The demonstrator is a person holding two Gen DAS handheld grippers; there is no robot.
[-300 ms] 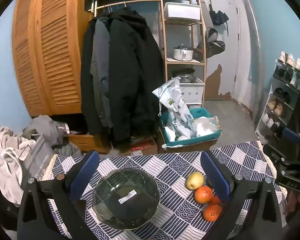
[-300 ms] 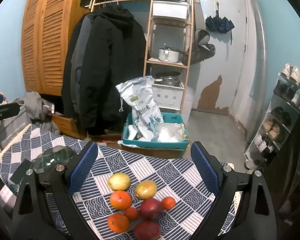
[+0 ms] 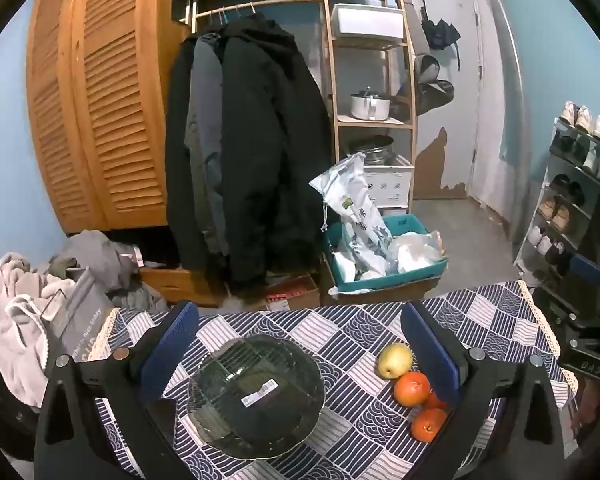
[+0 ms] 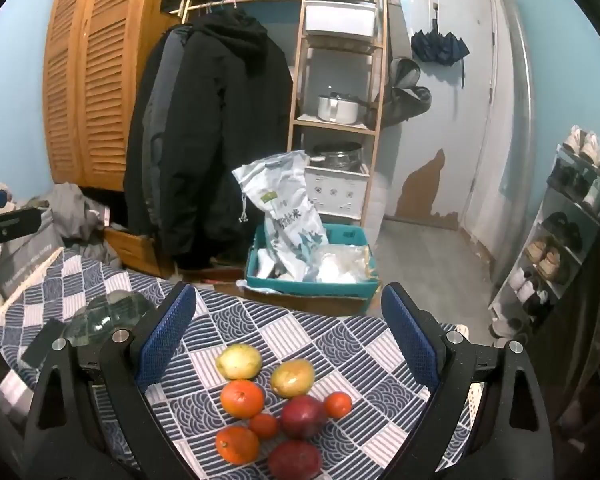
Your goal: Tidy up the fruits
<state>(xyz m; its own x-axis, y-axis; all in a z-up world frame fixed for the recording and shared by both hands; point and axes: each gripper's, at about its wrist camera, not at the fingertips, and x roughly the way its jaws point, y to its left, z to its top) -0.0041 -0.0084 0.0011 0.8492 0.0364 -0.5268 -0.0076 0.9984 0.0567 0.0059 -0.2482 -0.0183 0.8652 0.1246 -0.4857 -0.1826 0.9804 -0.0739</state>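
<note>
Opening stage of the fruit sorting, judging by the layout: the glass plate (image 3: 256,396) is lying bare on the patterned desk (image 3: 340,328), carrying only a small label, while every fruit is sitting in one loose cluster on the cloth to its right. The cluster is comprising a yellow pear (image 4: 238,361), a yellow-red mango (image 4: 292,378), a large orange (image 4: 242,399), a second orange (image 4: 237,445), two small tangerines (image 4: 263,426) and two dark red fruits (image 4: 304,416). Nothing is resting on the plate, so all transfers appear to be remaining. The left claw (image 3: 300,354) is hanging released above the plate, fully spread and gripping nothing. The right claw (image 4: 288,334) is hovering equally wide over the fruit cluster, touching none of it
</note>
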